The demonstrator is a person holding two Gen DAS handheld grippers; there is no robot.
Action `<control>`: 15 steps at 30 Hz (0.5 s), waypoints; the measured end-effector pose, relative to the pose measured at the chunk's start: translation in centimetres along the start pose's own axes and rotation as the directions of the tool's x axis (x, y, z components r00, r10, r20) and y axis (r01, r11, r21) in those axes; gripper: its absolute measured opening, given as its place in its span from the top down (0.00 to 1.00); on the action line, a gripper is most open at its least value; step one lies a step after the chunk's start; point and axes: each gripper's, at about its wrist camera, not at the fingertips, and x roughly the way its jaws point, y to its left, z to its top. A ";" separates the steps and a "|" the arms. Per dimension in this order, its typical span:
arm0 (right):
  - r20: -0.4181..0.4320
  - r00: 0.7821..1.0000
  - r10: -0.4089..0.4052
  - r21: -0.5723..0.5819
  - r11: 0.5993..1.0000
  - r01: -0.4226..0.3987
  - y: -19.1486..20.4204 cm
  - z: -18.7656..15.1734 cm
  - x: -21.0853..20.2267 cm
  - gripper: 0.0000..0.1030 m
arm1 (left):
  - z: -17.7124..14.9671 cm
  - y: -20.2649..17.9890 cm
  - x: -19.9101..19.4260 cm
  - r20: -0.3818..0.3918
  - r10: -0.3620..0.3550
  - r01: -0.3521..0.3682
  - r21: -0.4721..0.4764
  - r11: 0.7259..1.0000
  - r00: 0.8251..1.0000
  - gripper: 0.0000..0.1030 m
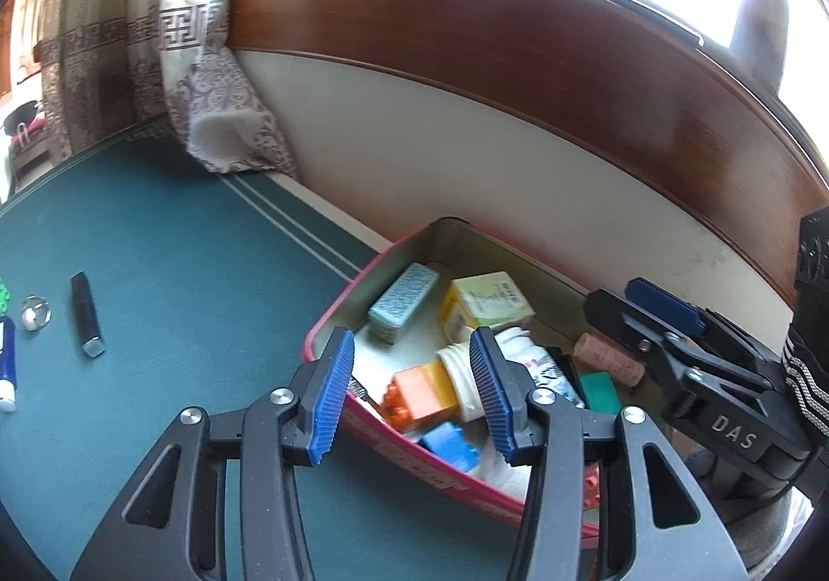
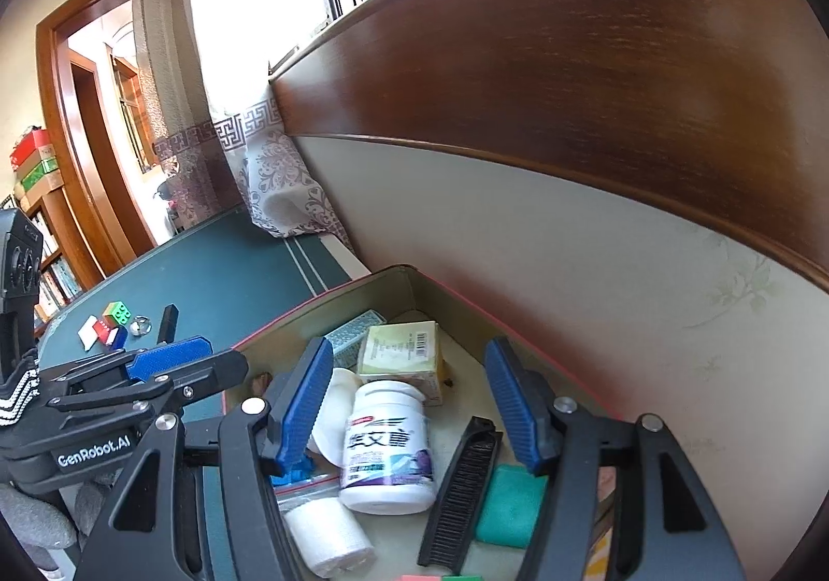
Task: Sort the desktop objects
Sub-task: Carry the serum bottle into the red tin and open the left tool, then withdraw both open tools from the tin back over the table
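Jaws apart, both angled down over tin [image 1: 331, 316]

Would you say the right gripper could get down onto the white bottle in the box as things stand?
Probably yes. The right gripper hangs open right above the white bottle, which lies on top of the other things in the box. The black comb beside it might get nudged.
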 end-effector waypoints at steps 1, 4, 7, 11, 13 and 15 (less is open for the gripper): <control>-0.001 1.000 0.005 0.001 1.000 -0.005 0.2 0.0 0.0 0.36 | 0.0 0.3 -0.1 0.003 0.007 -0.007 -0.007 1.000 1.000 0.51; -0.006 1.000 0.025 -0.005 1.000 -0.025 1.2 -0.2 0.1 0.36 | -0.1 1.2 -0.5 0.011 0.030 -0.030 -0.024 0.999 0.999 0.51; -0.008 0.999 0.050 -0.023 0.998 -0.050 2.5 -0.2 0.2 0.36 | -0.2 2.1 -1.1 0.021 0.055 -0.054 -0.038 0.998 0.998 0.51; 0.000 0.997 0.083 -0.042 0.996 -0.082 4.3 -0.1 0.2 0.35 | -0.3 3.6 -1.9 0.030 0.091 -0.089 -0.061 0.994 0.995 0.51; 0.004 0.995 0.096 -0.053 0.994 -0.096 5.1 -0.1 0.3 0.35 | -0.4 4.5 -2.4 0.035 0.107 -0.104 -0.075 0.992 0.994 0.51; 0.004 0.993 0.116 -0.066 0.991 -0.115 6.2 -0.1 0.4 0.34 | -0.6 5.5 -2.8 0.039 0.124 -0.120 -0.093 0.988 0.991 0.51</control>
